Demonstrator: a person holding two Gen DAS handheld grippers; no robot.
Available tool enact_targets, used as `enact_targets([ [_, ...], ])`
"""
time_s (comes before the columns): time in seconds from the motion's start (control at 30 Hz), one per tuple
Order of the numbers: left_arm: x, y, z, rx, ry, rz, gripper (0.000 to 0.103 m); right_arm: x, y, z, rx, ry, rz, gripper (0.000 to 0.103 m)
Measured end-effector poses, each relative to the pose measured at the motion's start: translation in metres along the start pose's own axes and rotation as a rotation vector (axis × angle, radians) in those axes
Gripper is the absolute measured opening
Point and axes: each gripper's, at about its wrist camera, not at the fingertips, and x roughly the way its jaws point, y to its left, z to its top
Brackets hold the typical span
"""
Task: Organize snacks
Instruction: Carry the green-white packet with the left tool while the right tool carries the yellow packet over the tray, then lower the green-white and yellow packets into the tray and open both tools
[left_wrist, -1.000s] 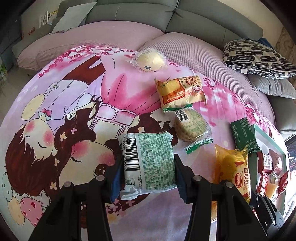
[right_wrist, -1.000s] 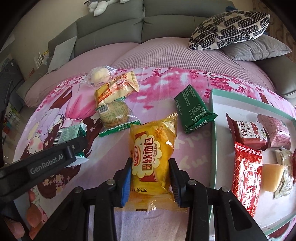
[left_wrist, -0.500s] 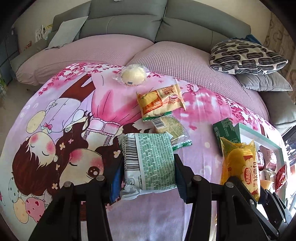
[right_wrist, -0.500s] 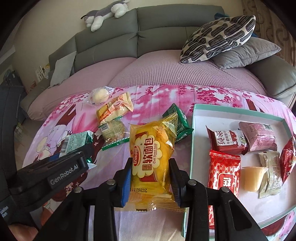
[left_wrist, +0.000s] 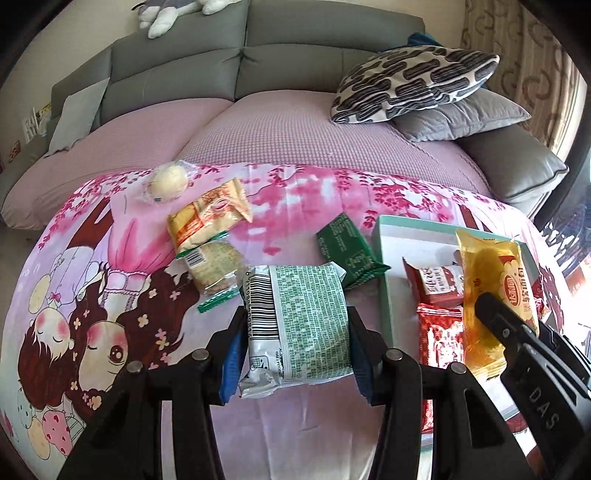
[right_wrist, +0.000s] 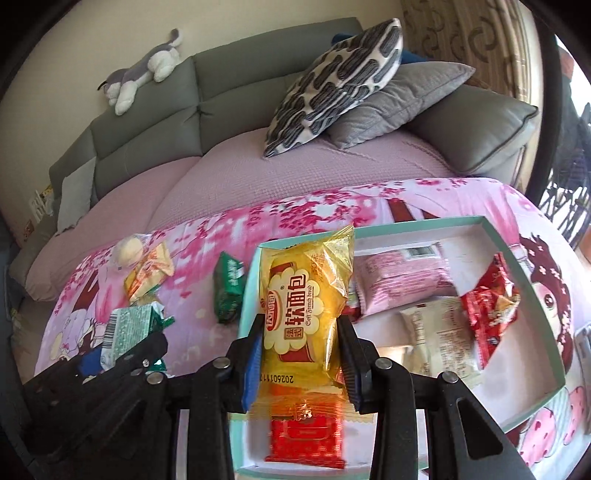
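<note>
- While the left tongs (left_wrist: 295, 332) pinch a green-and-white printed foil snack packet with a barcode (left_wrist: 299, 325) by its two long sides, the packet hangs clear above the pink cartoon-printed cloth (left_wrist: 110, 295) covering the desk.
- The right tongs (right_wrist: 301, 350) are clamped on a yellow plastic soft-bread packet with a red label (right_wrist: 303, 306), which is held upright over the near left part of the shallow white tray with a teal rim (right_wrist: 517, 258).
- Inside the tray lie a pale pink wrapped snack (right_wrist: 402, 280), a red crinkled packet (right_wrist: 491, 306), a beige sachet (right_wrist: 436, 332) and a red packet (right_wrist: 306, 439) under the held bread.
- On the cloth left of the tray rest a dark green foil packet (left_wrist: 347, 251), a clear-wrapped round biscuit pack with green ends (left_wrist: 214, 269), an orange-and-cream packet (left_wrist: 207, 214) and a round pale bun in clear wrap (left_wrist: 168, 181).
- Behind stands a grey sofa (right_wrist: 166, 122) with a patterned black-and-white cushion (right_wrist: 336, 88) and a plush toy (right_wrist: 144, 77).
</note>
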Motion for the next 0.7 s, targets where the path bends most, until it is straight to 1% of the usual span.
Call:
enact_targets([
  [0.2, 0.001, -0.040, 0.005, 0.081, -0.003, -0.039, 0.052, -0.009, -0.055, 0.009, 0.108, -0.026, -0.106, 0.039],
  [0.33, 0.002, -0.062, 0.011, 0.117, -0.011, -0.068, 0.052, -0.009, -0.077, 0.010, 0.148, -0.019, -0.165, 0.039],
  [0.53, 0.008, -0.095, 0.021, 0.156, -0.011, -0.132, 0.052, -0.009, -0.092, 0.008, 0.169, -0.012, -0.184, 0.039],
  [0.7, 0.020, -0.115, 0.024, 0.188, 0.012, -0.140, 0.052, -0.005, -0.095, 0.007, 0.160, 0.006, -0.209, 0.039],
])
